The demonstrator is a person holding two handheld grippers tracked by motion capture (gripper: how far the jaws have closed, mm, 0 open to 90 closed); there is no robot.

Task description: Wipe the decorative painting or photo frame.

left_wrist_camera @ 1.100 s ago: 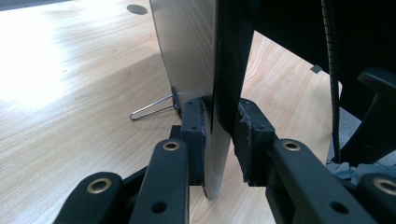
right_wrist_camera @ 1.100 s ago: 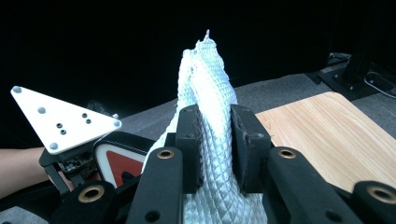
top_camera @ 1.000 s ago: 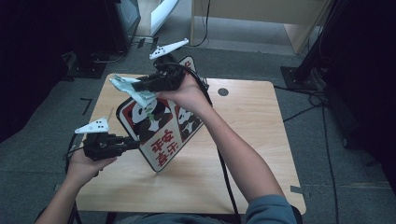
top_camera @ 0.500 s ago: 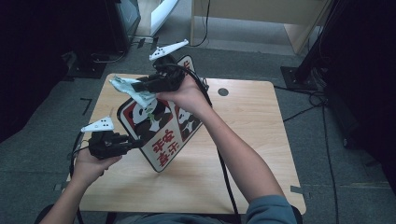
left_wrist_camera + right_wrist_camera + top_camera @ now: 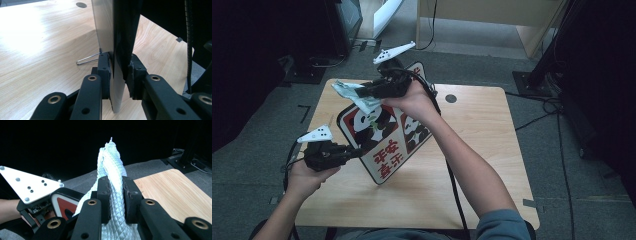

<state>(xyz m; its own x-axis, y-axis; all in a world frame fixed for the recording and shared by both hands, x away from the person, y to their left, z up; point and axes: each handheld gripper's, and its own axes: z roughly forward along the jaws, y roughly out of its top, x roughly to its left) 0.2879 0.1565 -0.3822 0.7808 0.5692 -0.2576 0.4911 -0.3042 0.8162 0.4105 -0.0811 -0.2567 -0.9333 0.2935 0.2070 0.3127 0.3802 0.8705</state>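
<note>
clamping the tilted panda board (image 5: 384,145) edge-on, left gripper (image 5: 343,153); right gripper (image 5: 382,90) pinches a cloth (image 5: 354,95).

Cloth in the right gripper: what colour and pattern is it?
The cloth is pale blue-white with a quilted diamond weave, clearest in the right gripper view.

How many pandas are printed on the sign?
2. One panda is on the sign's left half, below the cloth; the other panda is on the right half, beside the forearm.
</note>
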